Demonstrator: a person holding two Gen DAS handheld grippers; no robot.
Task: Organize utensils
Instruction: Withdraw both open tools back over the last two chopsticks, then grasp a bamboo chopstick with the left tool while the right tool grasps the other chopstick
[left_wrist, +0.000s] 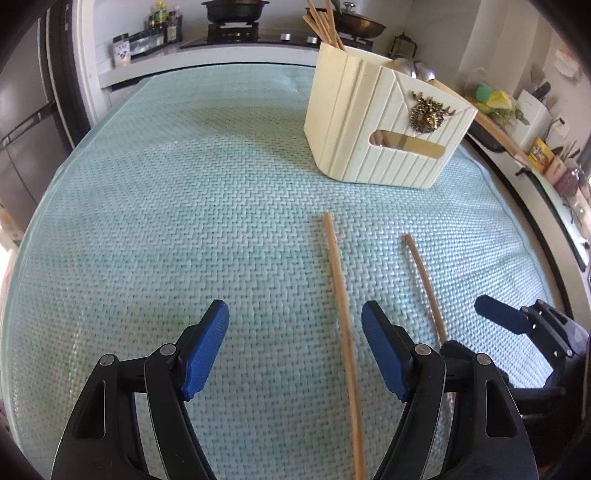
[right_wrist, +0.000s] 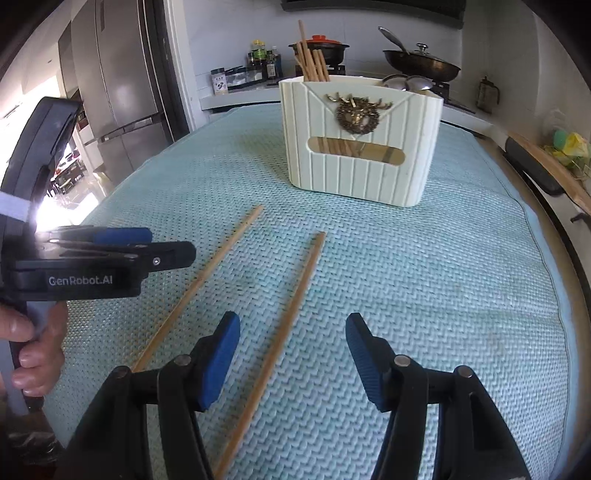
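While the woven mat (left_wrist: 184, 184) covers the whole table, the cream holder (right_wrist: 360, 147) stands at its far side with chopsticks and spoons already inside. 2 loose chopsticks lie near the grippers: the left one (left_wrist: 341, 317) and the right one (right_wrist: 291, 306), apart and almost parallel. The left gripper (left_wrist: 295, 350) and right gripper (right_wrist: 291, 360) both hover wide open, holding nothing. I judge the pickup step is beginning; next, each must lower and close across a stick.
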